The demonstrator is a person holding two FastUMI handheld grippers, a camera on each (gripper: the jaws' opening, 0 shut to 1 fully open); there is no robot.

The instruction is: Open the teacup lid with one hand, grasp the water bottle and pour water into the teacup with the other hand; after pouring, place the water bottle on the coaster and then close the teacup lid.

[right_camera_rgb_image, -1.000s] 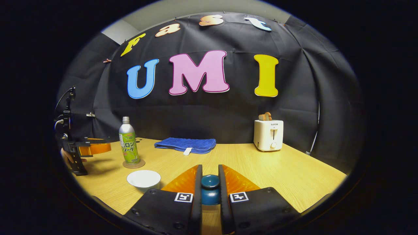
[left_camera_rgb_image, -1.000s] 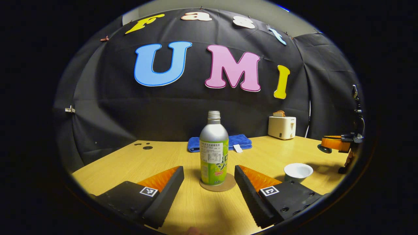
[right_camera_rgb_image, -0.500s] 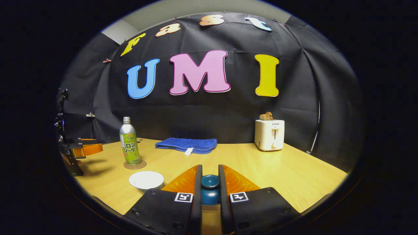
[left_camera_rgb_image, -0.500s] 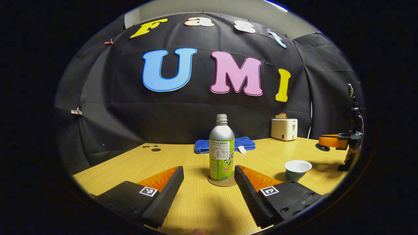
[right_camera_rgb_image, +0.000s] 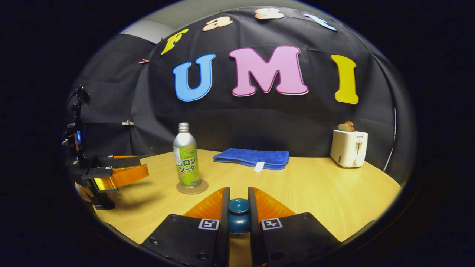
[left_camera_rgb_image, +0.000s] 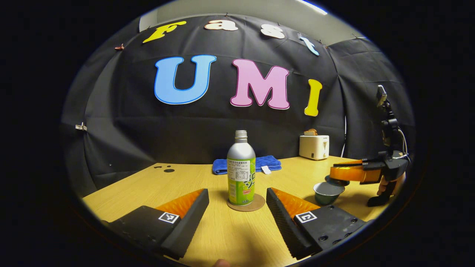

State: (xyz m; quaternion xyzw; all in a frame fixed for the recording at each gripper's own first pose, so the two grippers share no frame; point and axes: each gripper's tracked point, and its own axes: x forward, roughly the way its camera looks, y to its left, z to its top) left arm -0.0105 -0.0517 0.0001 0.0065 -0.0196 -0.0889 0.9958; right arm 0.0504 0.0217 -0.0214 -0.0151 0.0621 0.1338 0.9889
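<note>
On the pale wooden counter [left_camera_rgb_image: 193, 178], one silver-shouldered metal water bottle with a green label [left_camera_rgb_image: 241, 170] stands upright and uncapped on a single round brown coaster [left_camera_rgb_image: 246, 204], directly ahead of the left tongs [left_camera_rgb_image: 237, 202], which are spread wide with nothing between them. Behind the bottle lies one folded blue towel [left_camera_rgb_image: 245, 164]; farther right stands one white toaster [left_camera_rgb_image: 314, 147] with bread in its slot. At the right of the left gripper view, one small dark teacup [left_camera_rgb_image: 328, 192] sits uncovered, with the right tongs [left_camera_rgb_image: 343, 173] hovering just above it. In the right gripper view those tongs [right_camera_rgb_image: 238, 209] are closed narrowly on the knob of one dark blue teacup lid [right_camera_rgb_image: 238, 215].
</note>
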